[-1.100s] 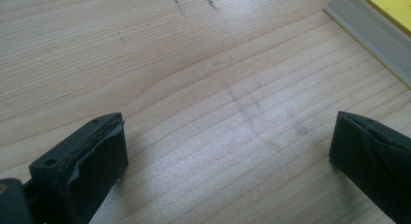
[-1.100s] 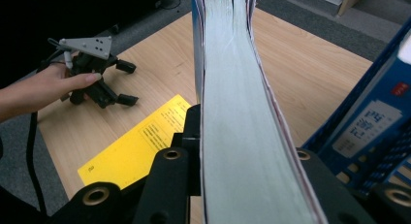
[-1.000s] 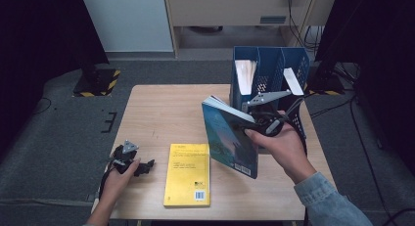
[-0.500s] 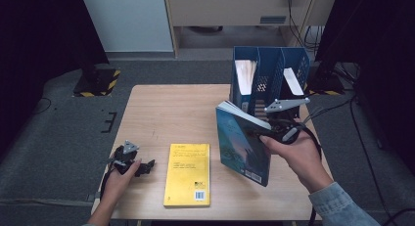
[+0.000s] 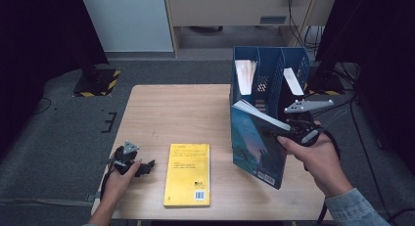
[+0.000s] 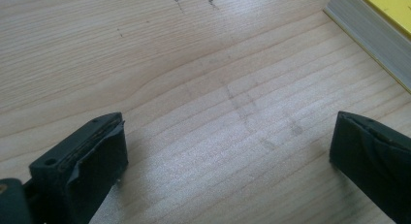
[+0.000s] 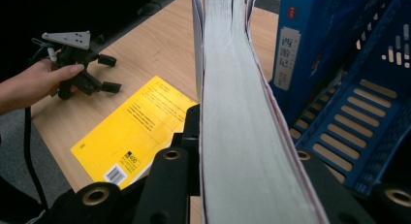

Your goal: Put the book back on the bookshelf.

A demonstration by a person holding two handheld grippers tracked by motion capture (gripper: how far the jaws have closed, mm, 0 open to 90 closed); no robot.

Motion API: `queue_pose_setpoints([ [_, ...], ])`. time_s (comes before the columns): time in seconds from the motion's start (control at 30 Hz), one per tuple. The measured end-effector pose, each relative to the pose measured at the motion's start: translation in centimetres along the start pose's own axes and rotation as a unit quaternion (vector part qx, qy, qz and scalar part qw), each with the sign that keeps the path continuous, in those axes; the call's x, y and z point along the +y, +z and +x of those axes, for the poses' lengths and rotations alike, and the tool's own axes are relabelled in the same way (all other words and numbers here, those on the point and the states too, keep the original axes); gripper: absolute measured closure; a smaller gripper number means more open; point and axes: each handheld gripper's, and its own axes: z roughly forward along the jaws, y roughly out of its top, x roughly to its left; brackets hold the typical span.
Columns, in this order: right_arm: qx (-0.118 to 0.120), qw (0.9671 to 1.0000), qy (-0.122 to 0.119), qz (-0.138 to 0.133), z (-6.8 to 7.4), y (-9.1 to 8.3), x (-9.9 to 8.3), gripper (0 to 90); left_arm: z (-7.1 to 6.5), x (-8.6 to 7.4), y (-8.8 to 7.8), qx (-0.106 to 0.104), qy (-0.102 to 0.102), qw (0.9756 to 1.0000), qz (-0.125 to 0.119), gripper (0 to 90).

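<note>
Left gripper point(image 5: 128, 160) rests on the table point(image 5: 176, 113) at 8 o'clock in the high view, jaws spread wide with bare wood between them; idle. At 6 o'clock a yellow book point(image 5: 187, 173) lies flat, just beside that gripper but clear of it, well apart from the work.

Right gripper point(image 5: 292, 133) at 4 o'clock is clamped on the fore-edge of the blue book point(image 5: 254, 146), held upright, spine away from the hand, lower corner near the tabletop. The right gripper view confirms both jaws pressing the page block point(image 7: 242, 136).

Judgement: the step in hand is filing this book into the blue file holder point(image 5: 270, 74) at 2 o'clock. To do it well, raise the book above the holder's front wall, keep it vertical, line the spine up with a free slot, then lower it.

Obstructions: 2 white items point(image 5: 244, 72) point(image 5: 292, 81) already occupy compartments; another blue volume point(image 7: 291, 54) stands close by, and the dividers leave narrow entry. Loose pages could fan and snag.
</note>
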Motion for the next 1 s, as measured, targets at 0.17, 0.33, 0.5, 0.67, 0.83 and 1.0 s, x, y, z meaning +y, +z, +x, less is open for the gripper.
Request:
queue_pose_setpoints([
  [0.17, -0.004, 0.9999, 0.009, -0.004, -0.6, -0.9, -0.2, 73.1, -0.1, 0.0, 0.0, 0.001, -0.002, 1.0, 0.0, 0.0],
  [0.33, -0.004, 0.9997, 0.02, -0.011, -1.0, -2.0, 0.3, 73.2, -0.1, 0.0, 0.0, 0.001, -0.002, 1.0, 0.0, 0.0],
  [0.5, -0.009, 0.9997, 0.019, -0.012, -1.0, -2.8, 0.9, 73.1, -0.1, 0.0, 0.0, 0.001, -0.002, 1.0, 0.0, 0.0],
  [0.67, -0.009, 0.9997, 0.021, -0.008, -0.9, -3.6, 1.5, 73.1, -0.1, 0.0, 0.0, 0.002, -0.002, 1.0, 0.0, 0.0],
  [0.83, -0.004, 0.9992, 0.035, -0.017, -1.2, -4.4, 2.3, 73.1, -0.1, 0.0, 0.0, 0.002, -0.002, 1.0, 0.0, 0.0],
  [1.0, -0.004, 0.9992, 0.034, -0.02, -1.1, -5.1, 3.1, 73.1, -0.2, 0.0, 0.0, 0.002, -0.005, 1.0, -0.003, 0.0],
])
